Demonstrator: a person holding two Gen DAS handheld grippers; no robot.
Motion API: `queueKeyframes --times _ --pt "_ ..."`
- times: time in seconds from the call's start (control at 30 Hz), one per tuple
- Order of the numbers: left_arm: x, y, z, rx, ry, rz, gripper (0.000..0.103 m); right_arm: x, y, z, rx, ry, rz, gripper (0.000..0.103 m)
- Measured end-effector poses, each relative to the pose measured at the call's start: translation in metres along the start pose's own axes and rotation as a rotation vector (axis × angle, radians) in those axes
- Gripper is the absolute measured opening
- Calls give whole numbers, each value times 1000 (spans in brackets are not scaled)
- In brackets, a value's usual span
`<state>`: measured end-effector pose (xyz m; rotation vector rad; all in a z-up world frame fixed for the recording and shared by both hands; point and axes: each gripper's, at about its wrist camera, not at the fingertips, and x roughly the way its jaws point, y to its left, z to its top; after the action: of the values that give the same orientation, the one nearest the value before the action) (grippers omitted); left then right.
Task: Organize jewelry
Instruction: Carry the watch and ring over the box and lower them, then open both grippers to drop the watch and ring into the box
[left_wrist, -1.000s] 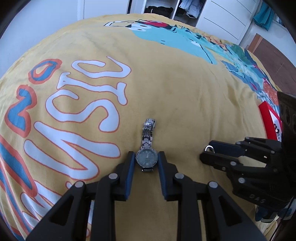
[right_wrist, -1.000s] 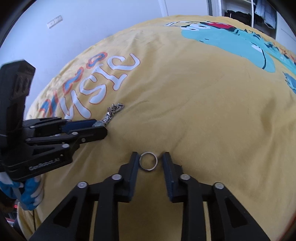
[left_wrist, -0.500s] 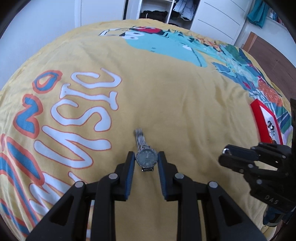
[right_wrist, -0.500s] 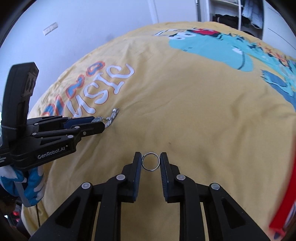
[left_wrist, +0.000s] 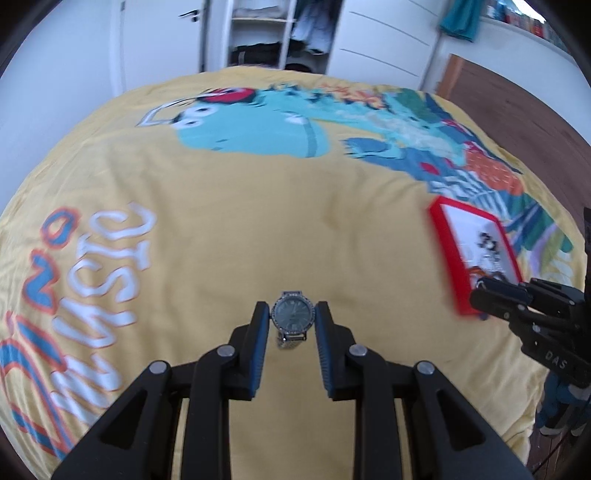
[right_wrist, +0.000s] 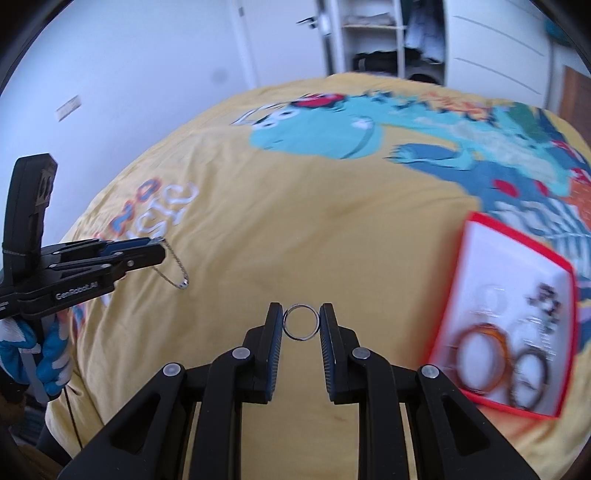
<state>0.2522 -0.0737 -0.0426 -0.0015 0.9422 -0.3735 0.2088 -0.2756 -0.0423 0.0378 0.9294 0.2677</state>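
My left gripper is shut on a silver watch, held by its dark round face above the yellow bedspread. In the right wrist view its metal band hangs down from the left gripper. My right gripper is shut on a silver ring, also held in the air. A red-rimmed white tray lies on the bed to the right, holding orange and brown bangles and small dark pieces. The tray also shows in the left wrist view, with my right gripper at its near corner.
The yellow bedspread carries a blue dinosaur print and white lettering. Beyond the bed stand white wardrobes and an open closet. Wooden floor lies to the right. The white wall is on the left.
Both grippers have lifted off the bedspread with the watch and the ring. The watch band now hangs free. Both views have swung toward the red tray, which is now in view.
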Motion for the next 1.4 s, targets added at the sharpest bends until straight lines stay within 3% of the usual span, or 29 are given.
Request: queueKeyframes --times 0.3,0.43,0.63,1.0,1.33,1.4 --pt "35 -132 37 149 10 -128 23 -46 -125 -12 121 -42 -149 20" --pt "63 -190 50 195 30 -184 23 -44 -171 -23 172 -29 -196 20" --pt "110 -247 60 236 74 -195 23 -20 -225 -30 224 5 -240 20" --pt "185 -266 77 225 137 -105 24 23 -255 -12 218 36 -224 20" --pt "197 -268 65 247 148 -92 24 39 -261 -25 188 77 -278 21" --pt "197 -269 63 252 152 -87 25 37 -261 -26 190 74 -281 27"
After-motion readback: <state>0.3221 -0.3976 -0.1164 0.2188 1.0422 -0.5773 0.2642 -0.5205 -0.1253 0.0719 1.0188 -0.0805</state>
